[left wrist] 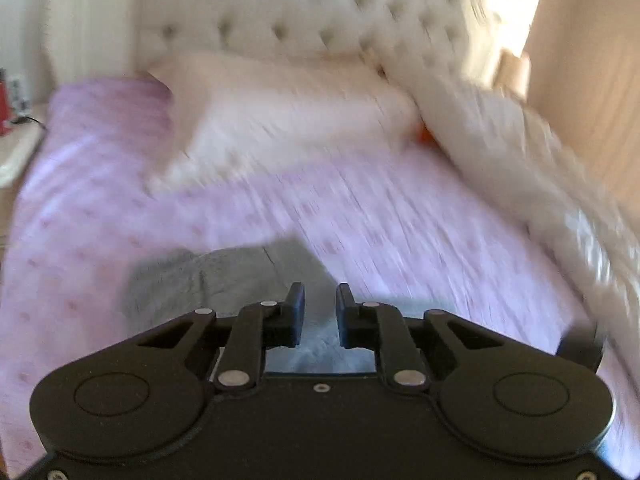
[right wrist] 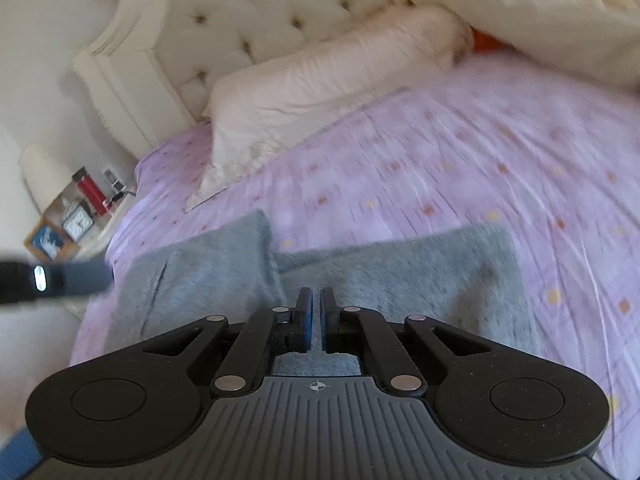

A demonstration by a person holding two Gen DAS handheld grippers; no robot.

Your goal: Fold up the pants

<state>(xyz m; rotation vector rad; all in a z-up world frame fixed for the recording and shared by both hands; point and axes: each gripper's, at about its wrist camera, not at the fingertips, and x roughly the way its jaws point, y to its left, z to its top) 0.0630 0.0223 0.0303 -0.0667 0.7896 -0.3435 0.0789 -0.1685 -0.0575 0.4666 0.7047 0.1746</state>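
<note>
Grey pants point(right wrist: 208, 276) lie on the pink bedsheet point(right wrist: 440, 168), partly folded, with one part to the left and one to the right point(right wrist: 440, 276). My right gripper point(right wrist: 316, 312) hovers above their middle, its jaws a narrow gap apart and empty. In the left wrist view the pants point(left wrist: 224, 276) lie just ahead of my left gripper point(left wrist: 320, 308), which is slightly open and holds nothing. The left gripper's body point(right wrist: 44, 280) shows at the left edge of the right wrist view.
A pale pillow point(right wrist: 320, 80) and a cream duvet point(left wrist: 520, 160) lie at the head of the bed by the tufted headboard point(left wrist: 320, 8). A bedside table point(right wrist: 76, 216) with a red bottle and a clock stands at the left. An orange object point(right wrist: 484, 42) peeks between pillows.
</note>
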